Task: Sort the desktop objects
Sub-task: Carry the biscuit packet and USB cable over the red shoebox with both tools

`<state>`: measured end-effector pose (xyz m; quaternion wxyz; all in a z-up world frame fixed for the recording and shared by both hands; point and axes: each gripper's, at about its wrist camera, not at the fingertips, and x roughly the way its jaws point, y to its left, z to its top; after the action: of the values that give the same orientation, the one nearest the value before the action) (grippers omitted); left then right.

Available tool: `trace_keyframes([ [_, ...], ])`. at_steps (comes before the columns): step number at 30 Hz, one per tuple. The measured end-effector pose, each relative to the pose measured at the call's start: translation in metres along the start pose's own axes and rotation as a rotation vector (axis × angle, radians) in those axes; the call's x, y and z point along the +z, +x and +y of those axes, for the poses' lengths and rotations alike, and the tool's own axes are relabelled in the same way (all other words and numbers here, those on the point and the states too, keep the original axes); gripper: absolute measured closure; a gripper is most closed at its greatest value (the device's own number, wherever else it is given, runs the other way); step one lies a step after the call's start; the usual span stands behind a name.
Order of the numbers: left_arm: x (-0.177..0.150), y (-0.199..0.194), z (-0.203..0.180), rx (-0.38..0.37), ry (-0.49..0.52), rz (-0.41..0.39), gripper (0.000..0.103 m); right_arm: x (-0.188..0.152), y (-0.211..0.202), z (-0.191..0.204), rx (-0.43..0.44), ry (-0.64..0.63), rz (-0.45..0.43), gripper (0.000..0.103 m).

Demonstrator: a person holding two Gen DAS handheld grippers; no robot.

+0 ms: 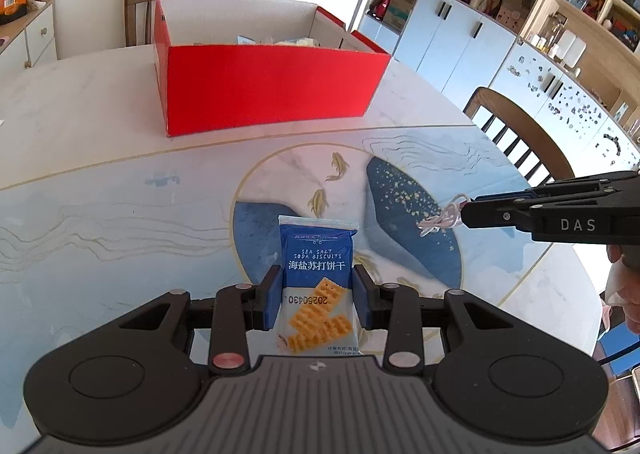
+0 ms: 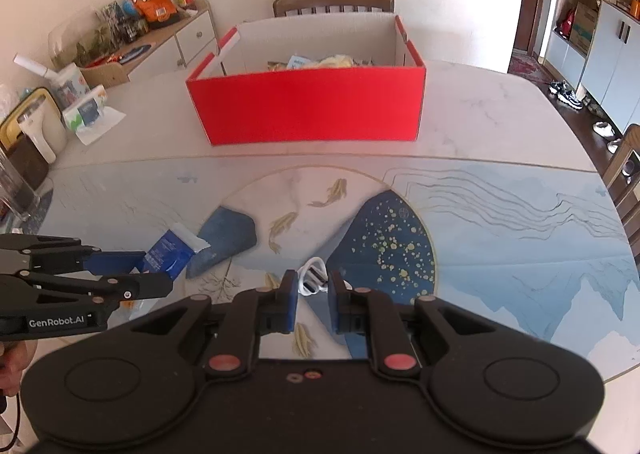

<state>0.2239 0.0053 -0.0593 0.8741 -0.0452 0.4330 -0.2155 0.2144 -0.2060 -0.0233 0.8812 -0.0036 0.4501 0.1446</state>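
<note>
Left tool (image 1: 316,296) clamps the soda biscuit packet (image 1: 316,274) by its sides, above the counter (image 1: 100,214); it is light and crushable. Right tool (image 2: 313,290), jaws apart, straddles a limp white cable (image 2: 314,274).

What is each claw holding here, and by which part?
Left claw: blue soda biscuit packet, gripped across its sides mid-length. Right claw: around a white coiled cable; hold uncertain.

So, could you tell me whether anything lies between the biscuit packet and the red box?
Nothing visible does: the biscuit packet sits between the left tongs, and only bare table lies ahead to the red box.
</note>
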Motion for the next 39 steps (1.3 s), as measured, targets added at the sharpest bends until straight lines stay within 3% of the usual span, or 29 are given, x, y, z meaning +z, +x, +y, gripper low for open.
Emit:
trace_keyframes([
  [10,0.035,-0.016,-0.011,0.001,0.035,-0.046,0.068,0.026,-0.021,-0.003,0.020,0.010,-0.052,0.088],
  [20,0.090,-0.024,-0.011,0.021,0.084,-0.134,0.068,0.081,-0.027,-0.015,0.053,0.029,-0.120,0.088],
  [27,0.135,-0.023,0.001,0.075,0.118,-0.180,0.068,0.125,-0.024,-0.022,0.062,0.035,-0.154,0.088],
  [39,0.206,0.015,0.024,0.135,0.127,-0.141,0.068,0.194,-0.002,-0.039,0.054,0.079,-0.202,0.088],
])
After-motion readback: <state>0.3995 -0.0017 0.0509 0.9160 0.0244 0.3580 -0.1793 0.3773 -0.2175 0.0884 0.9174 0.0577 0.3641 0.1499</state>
